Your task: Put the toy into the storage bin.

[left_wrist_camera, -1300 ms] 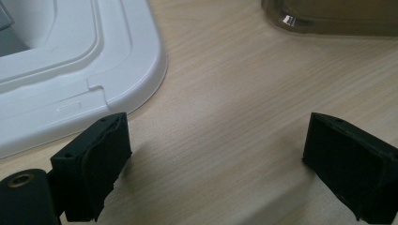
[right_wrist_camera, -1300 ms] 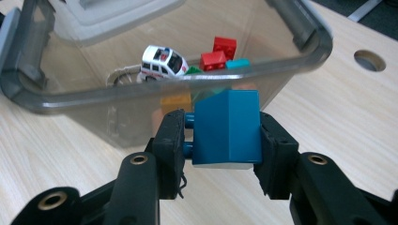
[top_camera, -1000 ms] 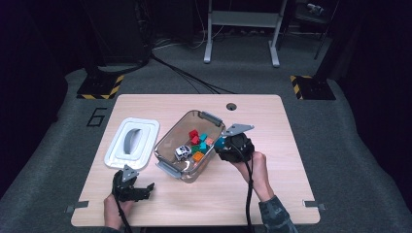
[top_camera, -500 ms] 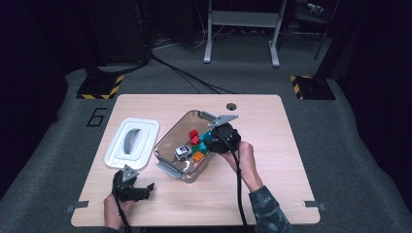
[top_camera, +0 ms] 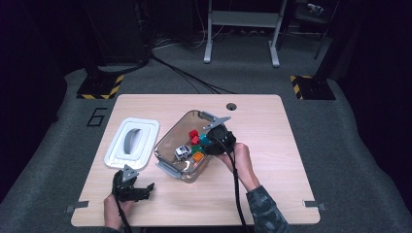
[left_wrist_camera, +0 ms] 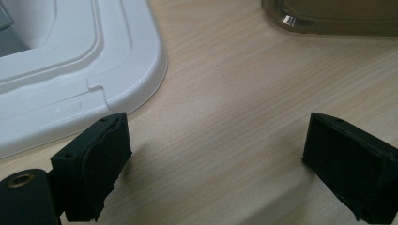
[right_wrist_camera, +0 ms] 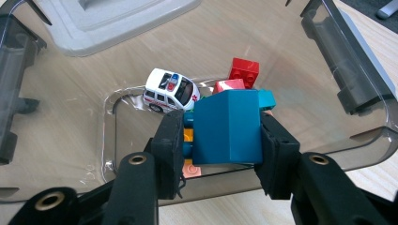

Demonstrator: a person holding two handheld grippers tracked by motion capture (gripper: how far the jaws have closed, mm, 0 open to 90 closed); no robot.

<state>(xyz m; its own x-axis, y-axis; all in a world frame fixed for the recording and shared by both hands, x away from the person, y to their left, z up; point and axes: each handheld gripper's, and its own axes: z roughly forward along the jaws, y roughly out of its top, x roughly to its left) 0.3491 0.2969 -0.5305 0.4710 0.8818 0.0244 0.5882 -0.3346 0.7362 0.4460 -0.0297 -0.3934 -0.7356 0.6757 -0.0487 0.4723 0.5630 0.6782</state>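
Counter: one, light wood. On it one clear bin at centre and one white lid flat just left of it, apart from it.

Right gripper is over the bin's right side, tilted down into it. Its jaws are narrow, clamped on one teal block, pads pressing both side faces; the block hangs above the toys, inside the bin's outline. In the high view the right gripper sits at the bin's right rim, hand behind it.

Left gripper rests at the near left of the counter, near the lid's near corner. Jaws wide, nothing between them, only bare wood; left pad just beside the lid's edge, touching or not I cannot tell. High view: left gripper.

Bin contents, counted: one white toy car, two red bricks, one orange piece partly hidden under the jaws, a smaller teal piece behind the held block.
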